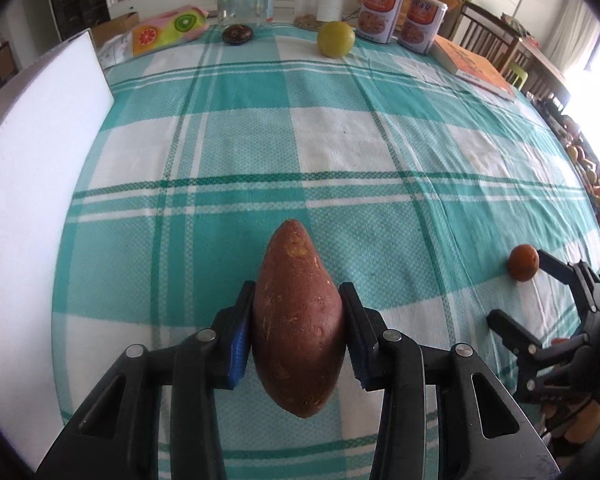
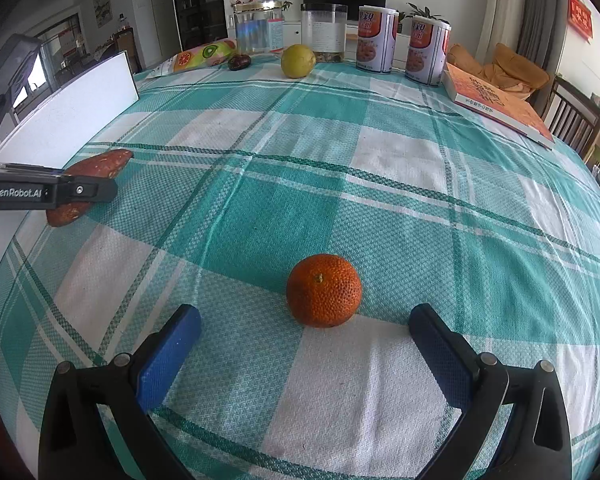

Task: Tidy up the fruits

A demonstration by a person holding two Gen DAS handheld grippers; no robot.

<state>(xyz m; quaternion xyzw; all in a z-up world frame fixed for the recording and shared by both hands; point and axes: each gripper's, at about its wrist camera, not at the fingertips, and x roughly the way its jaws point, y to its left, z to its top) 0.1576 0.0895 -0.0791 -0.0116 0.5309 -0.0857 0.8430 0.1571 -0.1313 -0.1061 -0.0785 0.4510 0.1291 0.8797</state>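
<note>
Left gripper (image 1: 298, 332): blue ribbed fingers (image 1: 240, 340) clamped on a tapered, rough-skinned reddish sweet potato (image 1: 298, 320), above the woven teal-plaid cloth on the counter (image 2: 380, 208). Right gripper (image 2: 306, 350): fingers spread wide, near but apart from a round, pitted orange (image 2: 324, 290) resting on the cloth.

Legible text, placed relative to the orange-covered book (image 2: 504, 106):

- "GenRobot.AI": white lettering on the black side of the left gripper (image 2: 80, 192), far left of the book.
- Two white tins (image 2: 376, 38), just left of the book: large Chinese characters, partly legible, one resembling "親"; smaller print too fine to read.
- Book cover and spine: Chinese characters, too blurred to read.
- Red wall hanging (image 2: 580, 16), above and right of the book: characters unreadable.
</note>
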